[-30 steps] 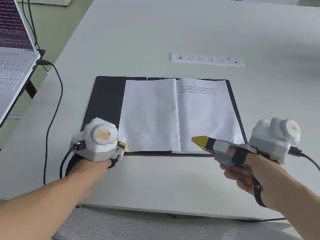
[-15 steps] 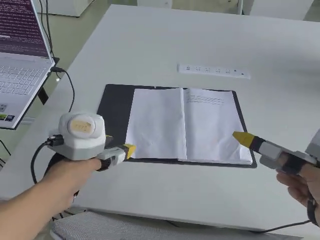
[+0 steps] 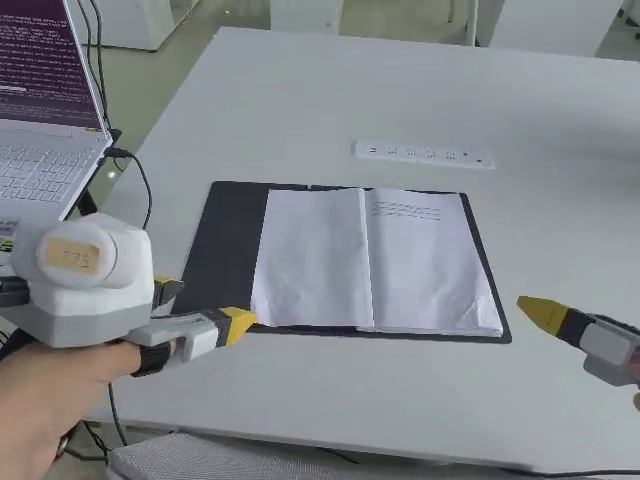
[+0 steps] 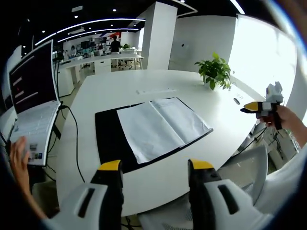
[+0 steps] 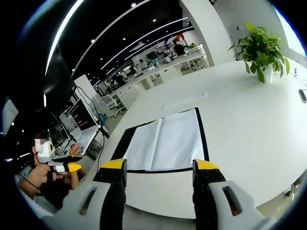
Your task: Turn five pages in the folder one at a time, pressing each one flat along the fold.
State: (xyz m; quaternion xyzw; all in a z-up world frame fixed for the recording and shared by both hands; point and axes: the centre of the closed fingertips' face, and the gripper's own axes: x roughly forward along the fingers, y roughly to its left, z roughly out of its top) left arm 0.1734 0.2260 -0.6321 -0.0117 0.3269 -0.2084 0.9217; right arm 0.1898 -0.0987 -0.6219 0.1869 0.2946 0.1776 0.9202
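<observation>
A laptop (image 3: 45, 150) sits at the folder's 10 o'clock. The left gripper (image 4: 153, 165) hovers at about 8 o'clock, clear of the cover, with its jaws spread and holding nothing. The folder (image 3: 228, 235) lies open and flat on the table (image 3: 300, 90) — white pages (image 3: 320, 255) over black — with a power strip (image 3: 425, 155) at 12 o'clock. The right gripper (image 5: 160, 164) hangs at 4 o'clock, its jaws likewise apart.

The folder (image 3: 355, 262) lies on the table (image 3: 300, 90), power strip (image 3: 423, 154) behind, laptop (image 3: 45, 150) to its left.
</observation>
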